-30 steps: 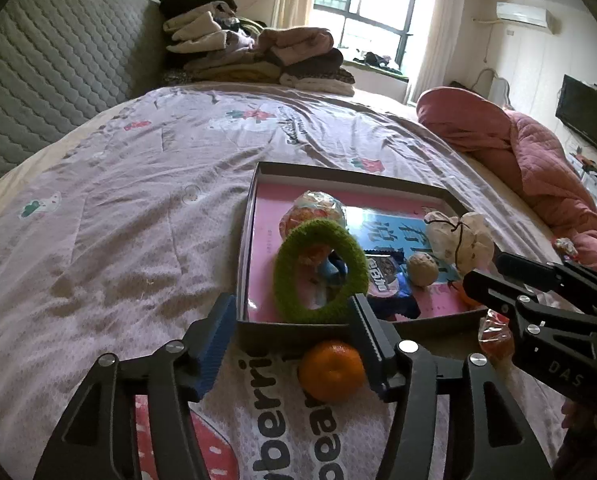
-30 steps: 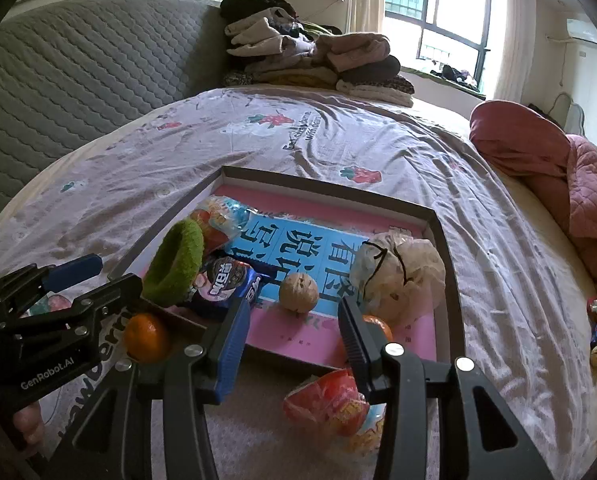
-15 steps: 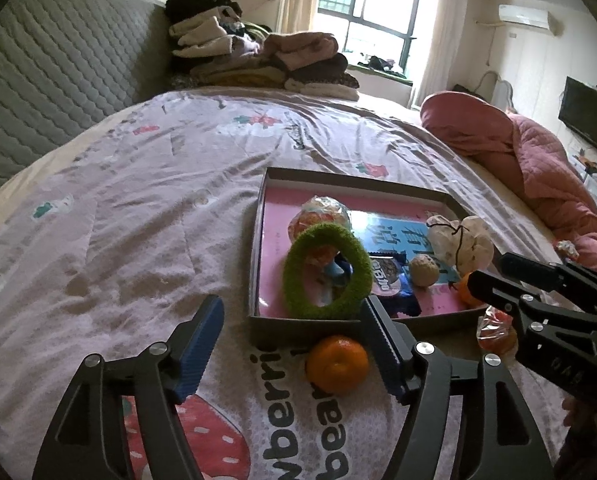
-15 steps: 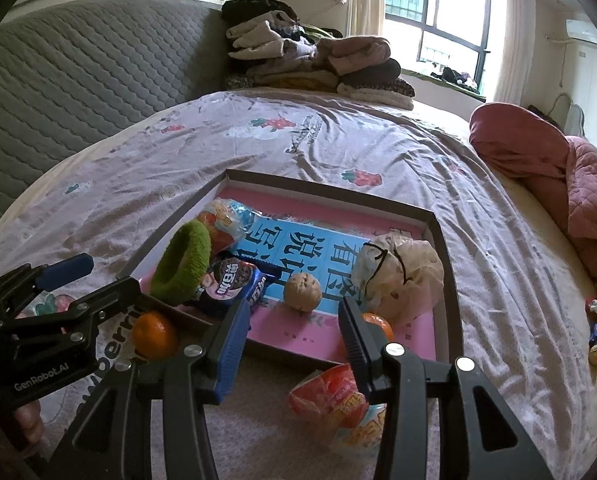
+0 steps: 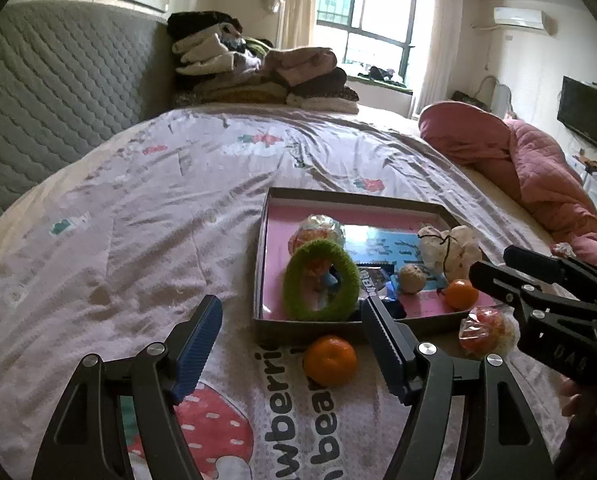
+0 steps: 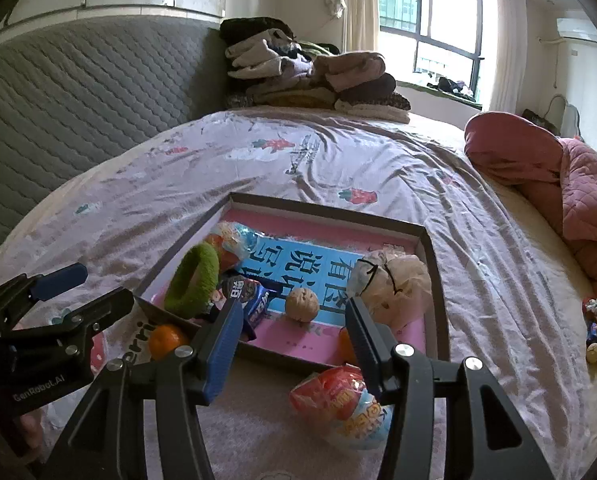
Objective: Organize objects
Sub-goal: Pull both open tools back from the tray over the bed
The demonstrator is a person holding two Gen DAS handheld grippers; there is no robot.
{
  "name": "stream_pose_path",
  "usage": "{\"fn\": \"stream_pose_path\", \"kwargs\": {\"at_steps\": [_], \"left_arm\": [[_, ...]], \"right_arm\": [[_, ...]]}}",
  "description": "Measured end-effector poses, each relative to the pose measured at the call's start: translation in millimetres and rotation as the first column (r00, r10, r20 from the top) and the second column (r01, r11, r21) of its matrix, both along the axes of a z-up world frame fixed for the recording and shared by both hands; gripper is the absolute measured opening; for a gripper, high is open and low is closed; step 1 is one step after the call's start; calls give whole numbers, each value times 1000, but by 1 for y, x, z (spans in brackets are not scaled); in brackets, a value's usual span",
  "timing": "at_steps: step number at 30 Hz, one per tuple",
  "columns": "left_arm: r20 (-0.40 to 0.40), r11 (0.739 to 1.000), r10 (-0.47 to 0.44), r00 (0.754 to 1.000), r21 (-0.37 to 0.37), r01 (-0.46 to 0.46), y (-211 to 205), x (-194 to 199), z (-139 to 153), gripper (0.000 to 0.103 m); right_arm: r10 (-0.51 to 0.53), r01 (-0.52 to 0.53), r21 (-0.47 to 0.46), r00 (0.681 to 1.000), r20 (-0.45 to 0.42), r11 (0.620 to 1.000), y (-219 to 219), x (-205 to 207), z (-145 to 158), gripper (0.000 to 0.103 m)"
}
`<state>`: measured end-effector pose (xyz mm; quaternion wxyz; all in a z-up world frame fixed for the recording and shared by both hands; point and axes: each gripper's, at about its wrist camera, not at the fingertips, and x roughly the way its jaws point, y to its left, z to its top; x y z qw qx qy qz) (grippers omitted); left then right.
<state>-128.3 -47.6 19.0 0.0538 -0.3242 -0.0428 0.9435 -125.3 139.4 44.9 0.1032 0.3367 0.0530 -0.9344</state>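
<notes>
Objects for organizing, spread over a bed [image 5: 138,216] and partly gathered in a shallow cardboard tray [image 5: 260,264]. Nearest, left gripper [image 5: 290,316] with black arms and ribbed blue pads, jaws spread wide, nothing between them but sheet. Just beyond its right finger, a round, dimpled mandarin [image 5: 330,359] on the printed sheet, touching no pad, just outside the tray's near wall. Right gripper [image 6: 294,322] alongside, jaws opening, pads clear of everything; a crinkly, glossy red-and-blue snack bag [image 6: 340,404] on the bed just below its right finger, outside the tray. Inside the tray, on a pink base with a blue lettered panel: a fuzzy green ring [image 5: 320,280] propped upright near the front left corner; a dark shiny snack packet [image 6: 246,294] beside it; a rough, beige walnut-like ball [image 6: 301,305] in the middle; a second small mandarin [image 5: 461,294] by the near right wall; a crumpled whitish plastic bag [image 6: 390,280] tied with dark string on the right; a clear wrinkled wrapper with orange contents [image 5: 322,232] behind the ring. Farther right, a rumpled pink quilted blanket [image 5: 538,172]. Along the left, a grey diamond-stitched headboard [image 5: 58,92]. At the far end, a pile of folded clothes [image 5: 258,72] below a bright window [image 5: 362,32].
</notes>
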Motion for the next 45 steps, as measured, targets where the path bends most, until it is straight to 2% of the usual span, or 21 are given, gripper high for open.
{"fn": "stream_pose_path", "kwargs": {"at_steps": [12,19,23,29,37,45], "left_arm": [[-39,1000,10,999,-7,-10,3,24,24,74],[-59,1000,9,998,-14,-10,6,37,35,76],[-67,1000,9,998,-18,-10,8,44,41,76],[-76,999,10,997,-30,-12,12,54,47,76],[-79,999,3,997,-47,-6,17,65,52,76],[-63,999,3,998,-48,-6,21,73,49,76]], "right_arm": [[-22,19,-50,997,-76,999,17,23,30,60],[-32,25,-63,995,-100,998,22,34,41,61],[-33,26,-71,993,-109,997,25,40,46,68],[-35,26,-79,992,-121,997,30,47,53,68],[-30,20,-80,991,-133,997,38,61,57,69],[-32,22,-84,992,-118,996,46,78,49,75]]}}
